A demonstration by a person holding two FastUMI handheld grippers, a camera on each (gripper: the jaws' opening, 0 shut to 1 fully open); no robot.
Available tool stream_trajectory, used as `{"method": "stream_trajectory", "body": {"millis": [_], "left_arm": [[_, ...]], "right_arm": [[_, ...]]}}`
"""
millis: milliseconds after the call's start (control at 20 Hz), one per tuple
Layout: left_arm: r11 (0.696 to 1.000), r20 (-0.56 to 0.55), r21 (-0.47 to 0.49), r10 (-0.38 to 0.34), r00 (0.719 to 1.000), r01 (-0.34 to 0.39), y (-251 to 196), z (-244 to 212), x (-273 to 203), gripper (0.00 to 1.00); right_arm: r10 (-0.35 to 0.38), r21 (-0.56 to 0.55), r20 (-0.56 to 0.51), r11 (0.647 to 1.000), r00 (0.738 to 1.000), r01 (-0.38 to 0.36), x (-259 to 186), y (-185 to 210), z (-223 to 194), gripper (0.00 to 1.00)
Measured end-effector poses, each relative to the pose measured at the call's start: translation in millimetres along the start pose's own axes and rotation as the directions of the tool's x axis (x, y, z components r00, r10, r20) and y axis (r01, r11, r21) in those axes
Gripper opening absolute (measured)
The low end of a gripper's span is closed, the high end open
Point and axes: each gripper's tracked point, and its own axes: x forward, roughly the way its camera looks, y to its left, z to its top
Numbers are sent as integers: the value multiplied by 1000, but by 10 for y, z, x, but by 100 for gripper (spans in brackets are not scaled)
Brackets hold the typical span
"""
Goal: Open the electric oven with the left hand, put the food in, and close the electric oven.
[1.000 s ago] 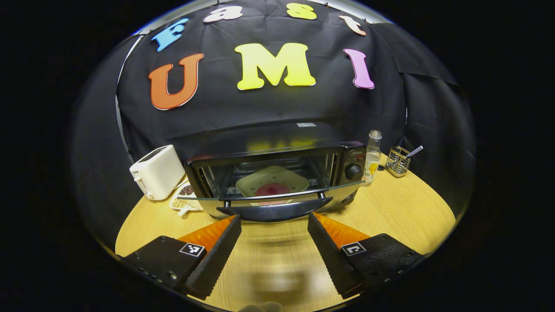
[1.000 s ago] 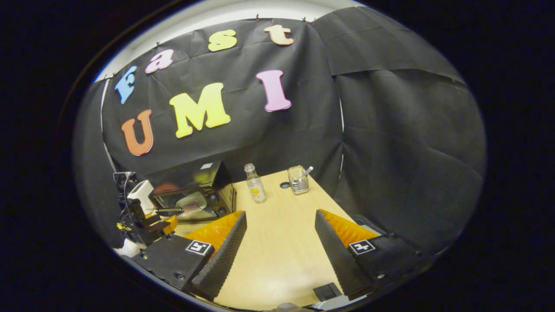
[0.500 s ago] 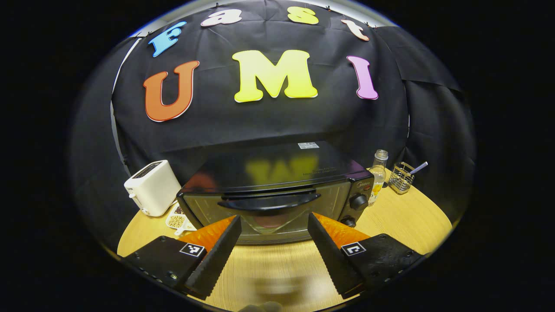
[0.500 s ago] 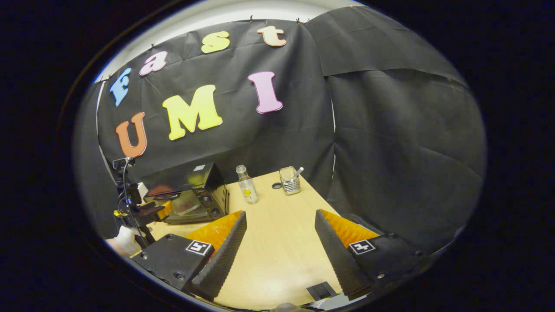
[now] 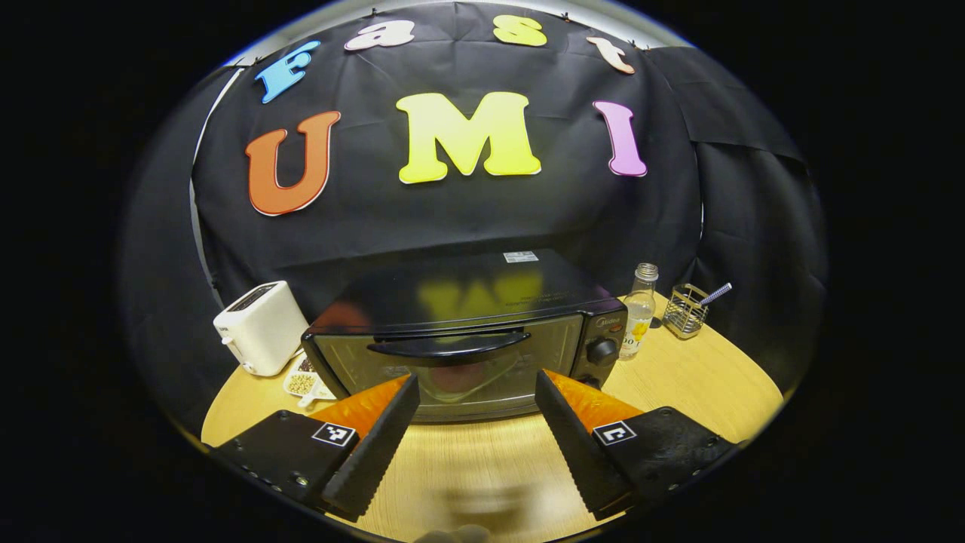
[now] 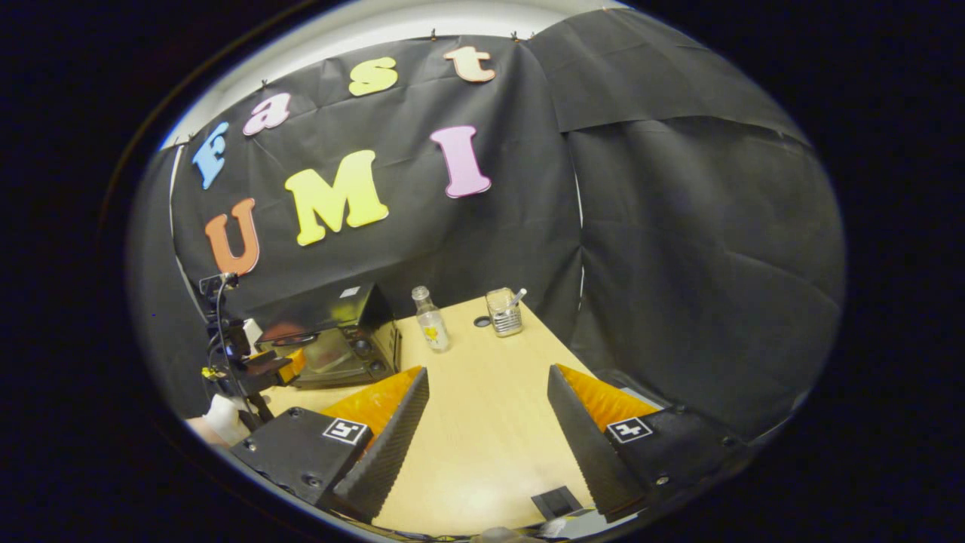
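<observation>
The electric oven [image 5: 460, 343] at twelve o'clock looks shut with food [image 5: 452, 377] inside. Both grippers, left gripper [image 5: 476, 422] and right gripper [image 6: 486, 422], have jaws apart, empty; next, likely withdraw.

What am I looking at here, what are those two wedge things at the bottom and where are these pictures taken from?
A person holds a handheld gripper in each hand, and each carries a camera looking out along its own two fingers; those are the wedges. In the left gripper view, the left gripper is open and empty, facing a closed oven on a wooden table. A toaster stands on one side of the oven, a bottle and a wire holder on the other. The right gripper view looks from farther to the side: the right gripper is open and empty over bare table.
</observation>
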Motion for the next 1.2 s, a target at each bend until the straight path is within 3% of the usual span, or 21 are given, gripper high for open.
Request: {"method": "stream_trajectory", "body": {"millis": [200,300,350,600,800,950,1100,1200], "left_arm": [[1000,38,-19,1,999,0,-111,153,-385,99],[1000,82,-16,14,997,-13,-152,301,-688,99],[1000,105,-19,18,994,-16,-197,378,-870,99],[998,230,-45,62,971,-53,-346,766,-2098,98],[994,278,-41,111,954,-103,-415,770,-3071,98],[990,310,-27,139,940,-137,-417,744,-3661,98],[986,303,-61,167,938,-156,-351,654,-4023,98],[983,305,-77,182,935,-167,-268,611,-4141,98]], "right_arm": [[46,-8,36,999,998,-46,-144,-41,98,96],[80,-16,55,997,995,-80,-228,-73,146,100],[110,-18,67,994,992,-109,-288,-75,187,96],[210,-73,94,976,973,-203,-687,-222,252,100],[259,-169,196,959,946,-227,-1148,-371,453,100],[297,-208,213,945,931,-254,-1360,-339,409,96],[331,-222,217,933,918,-284,-1488,-254,366,100],[331,-217,216,933,918,-286,-1538,-238,323,96]]}}
